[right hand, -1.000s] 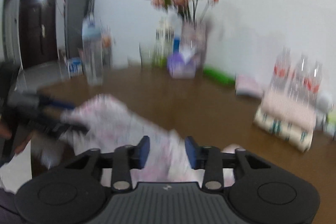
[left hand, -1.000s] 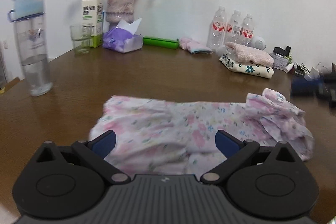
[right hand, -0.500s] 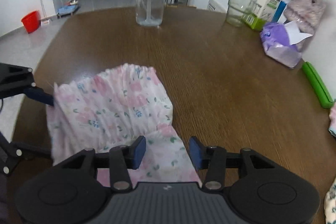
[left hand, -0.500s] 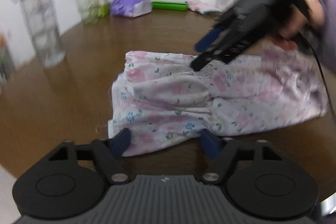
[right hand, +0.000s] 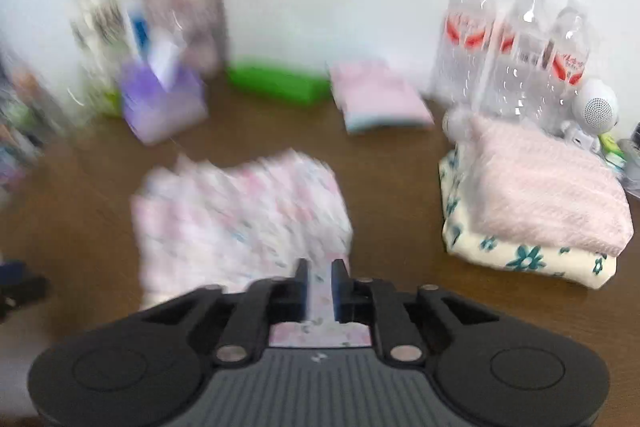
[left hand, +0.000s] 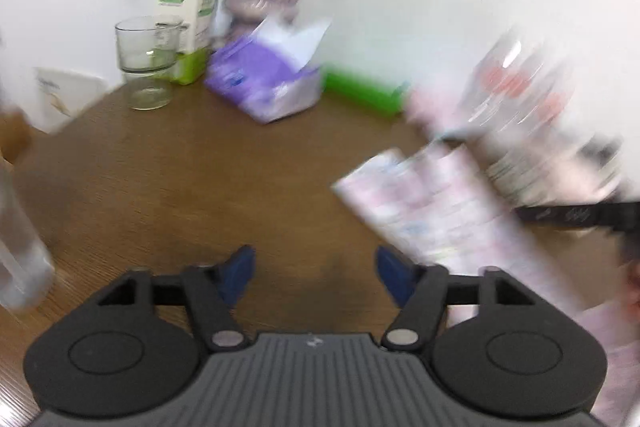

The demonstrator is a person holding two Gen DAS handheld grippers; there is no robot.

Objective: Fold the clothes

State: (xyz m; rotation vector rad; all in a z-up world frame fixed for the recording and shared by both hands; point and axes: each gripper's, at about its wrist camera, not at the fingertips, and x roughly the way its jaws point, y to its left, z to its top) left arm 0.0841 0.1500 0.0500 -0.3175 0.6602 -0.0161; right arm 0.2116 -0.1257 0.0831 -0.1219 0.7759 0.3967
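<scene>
right wrist view: right gripper point(right hand: 320, 273) pinched narrow on floral garment point(right hand: 240, 215) lying mid-table point(right hand: 400, 187), left gripper point(left hand: 316, 277) wide, empty; thin pinch could slip, undoing fold.

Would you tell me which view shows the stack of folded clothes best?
The right wrist view: the stack of folded clothes is fairly sharp there, pink knit on top of a cream floral piece. In the left wrist view it is only a motion-blurred smear at the right.
</scene>
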